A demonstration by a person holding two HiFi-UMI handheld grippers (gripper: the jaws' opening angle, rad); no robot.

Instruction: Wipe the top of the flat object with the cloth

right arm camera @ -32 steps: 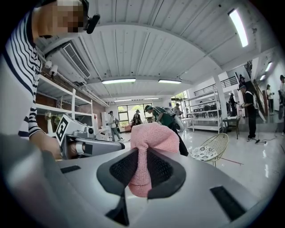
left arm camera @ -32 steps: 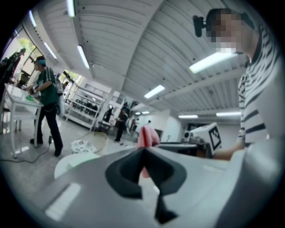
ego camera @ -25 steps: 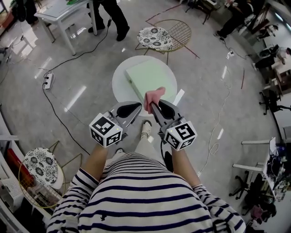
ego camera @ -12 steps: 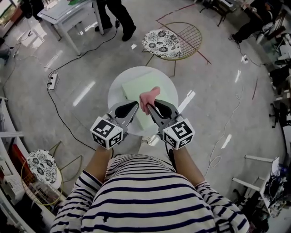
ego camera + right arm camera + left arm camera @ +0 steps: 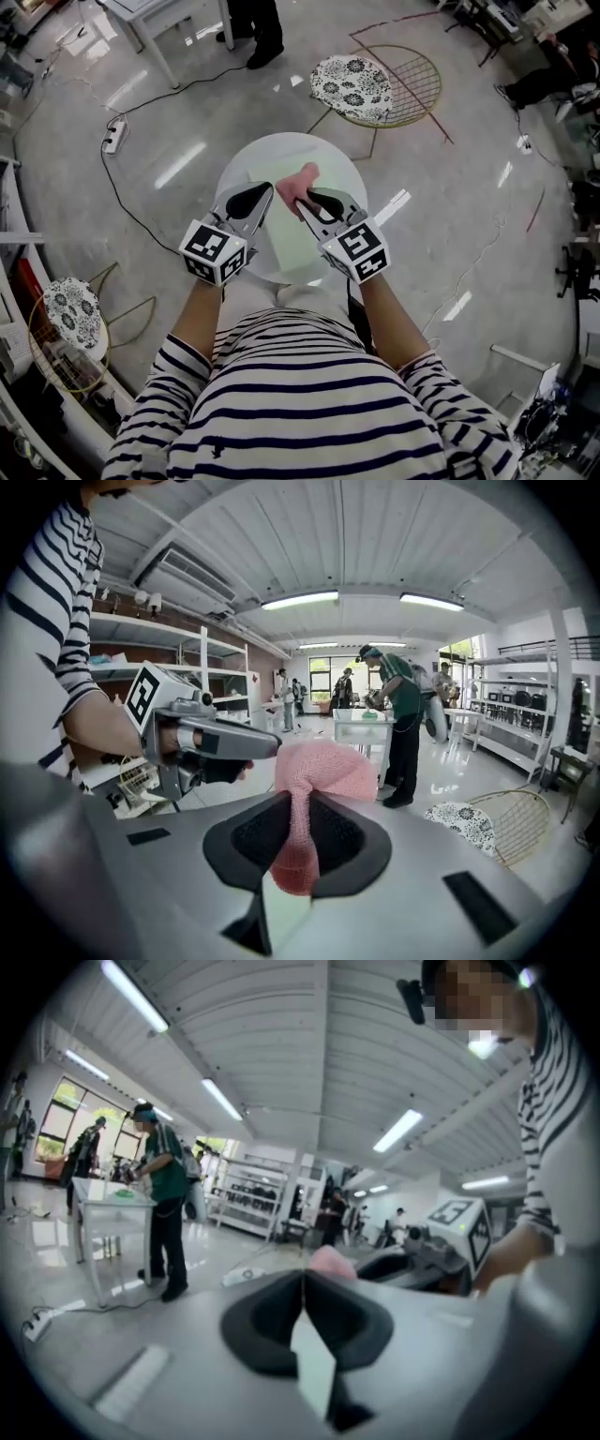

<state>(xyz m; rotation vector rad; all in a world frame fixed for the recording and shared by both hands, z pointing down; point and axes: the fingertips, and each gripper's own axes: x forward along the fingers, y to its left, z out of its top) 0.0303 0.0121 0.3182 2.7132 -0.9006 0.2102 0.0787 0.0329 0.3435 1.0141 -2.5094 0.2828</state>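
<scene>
Since its top is to be wiped, the flat green object (image 5: 284, 239) is laid on the round white counter (image 5: 349, 167); over it the pink cloth (image 5: 300, 182) is pinched by the right gripper (image 5: 306, 200), while the left gripper (image 5: 268, 189) is closed, empty, beside it.

Bright ceiling strip-lighting, fisheye-warped edges

Looking down on a round white table (image 5: 345, 173), standing on a glossy grey floor (image 5: 450, 216). Carrying one pale green flat object (image 5: 291, 239), lying flat across its middle and running toward the rim at 6 o'clock. Sharing that floor with a white power strip (image 5: 114, 138) at 10 o'clock and a floral-cushioned wire chair (image 5: 354, 80) at 1 o'clock.
</scene>
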